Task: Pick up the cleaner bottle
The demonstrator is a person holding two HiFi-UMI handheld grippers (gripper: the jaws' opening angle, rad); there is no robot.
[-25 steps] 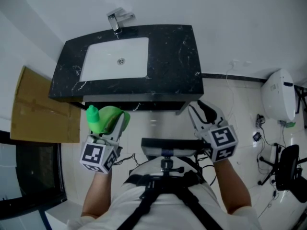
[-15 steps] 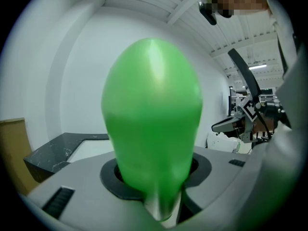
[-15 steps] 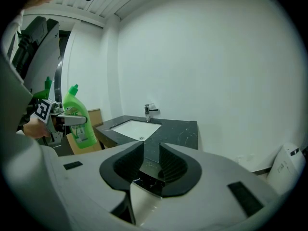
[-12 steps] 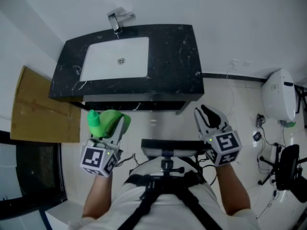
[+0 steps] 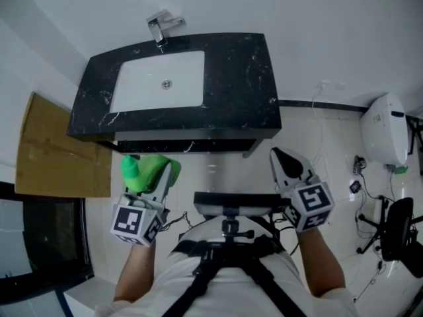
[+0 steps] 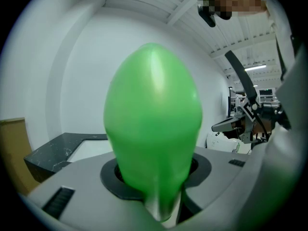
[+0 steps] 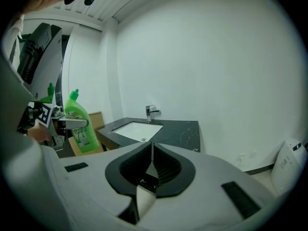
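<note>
Because the cleaner bottle (image 5: 147, 169) sits so close to the left gripper's camera, that view shows only a blurred green bulge, with neither cap nor label. From the head view its lower body is hidden behind the left gripper (image 5: 158, 177), whose jaws are clamped on its sides. They hold it in the air just in front of the counter (image 5: 244, 84), clear of it. The label print, seen from the right gripper view, is too small to read.

One bottle, two grippers: the right gripper (image 5: 283, 160) has just been closing, and its jaws now meet with nothing between them. One white sink (image 5: 158, 81) and one tap (image 5: 162, 28) are set in the black veined counter, against a plain white wall. One cardboard sheet (image 5: 53, 147) stands at its left, and pale floor tiles (image 5: 330, 150) lie to the right.
</note>
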